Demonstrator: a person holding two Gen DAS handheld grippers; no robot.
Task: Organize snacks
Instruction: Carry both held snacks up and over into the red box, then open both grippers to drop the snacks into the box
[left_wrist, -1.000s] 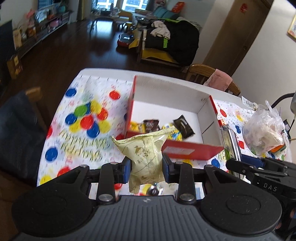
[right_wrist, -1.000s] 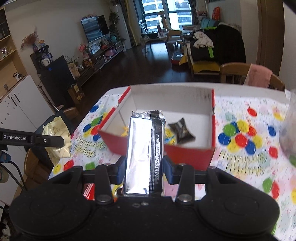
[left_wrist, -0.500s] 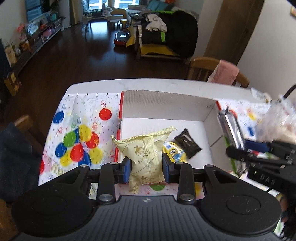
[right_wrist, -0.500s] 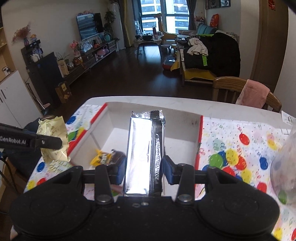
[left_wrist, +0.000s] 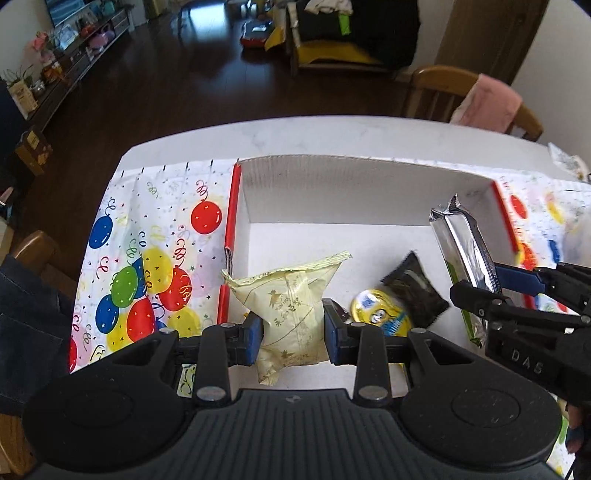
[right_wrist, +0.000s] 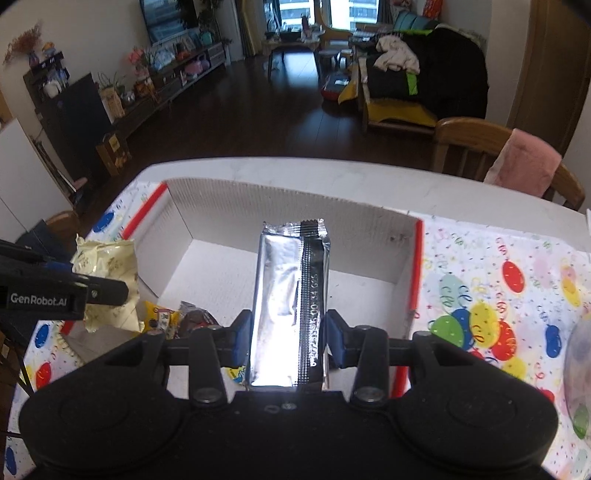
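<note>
Snack packets, two, held over an open red-edged cardboard box (left_wrist: 369, 192) on a balloon-print tablecloth (left_wrist: 155, 258). Left gripper (left_wrist: 292, 328) is clamped on a pale yellow pastry packet (left_wrist: 291, 306), now carried past the box's near wall, which was ahead of it a second earlier. Right gripper (right_wrist: 288, 334) is clamped on a silver foil bar packet (right_wrist: 291, 295), likewise brought over the box interior. A dark wrapper (left_wrist: 415, 291) and a yellow-blue sweet (left_wrist: 380, 314) are seen lying on the box floor.
</note>
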